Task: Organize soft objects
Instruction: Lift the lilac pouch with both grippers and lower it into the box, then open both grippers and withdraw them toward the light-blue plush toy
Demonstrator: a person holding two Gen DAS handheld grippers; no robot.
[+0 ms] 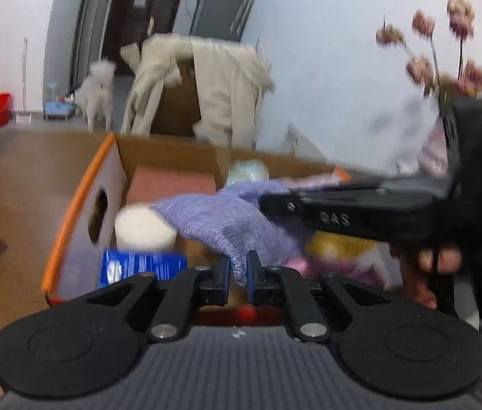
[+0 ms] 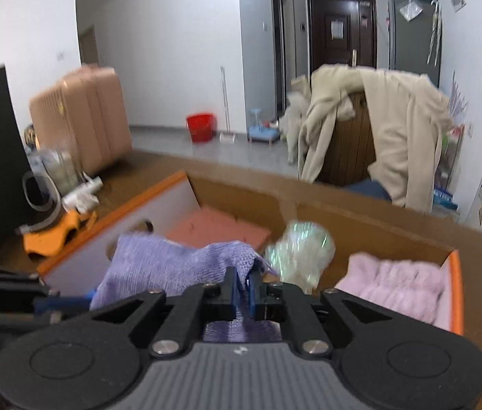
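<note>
Left wrist view: left gripper [image 1: 239,270] was clenched on one corner of the cloth [image 1: 220,218], which hung over the box [image 1: 70,212]. The right gripper [image 1: 271,201] came in from 3 o'clock and met the cloth's far end. Judgement: keep both pinches firm and the span taut while lowering (frames blurred).

Right wrist view: right gripper [image 2: 242,288] was pinching the cloth [image 2: 159,263]; its long axis ran toward 9 o'clock, above the box [image 2: 456,283].

Home: entry door [image 2: 342,30], suitcase [image 2: 83,119], draped coat [image 2: 401,126].
</note>
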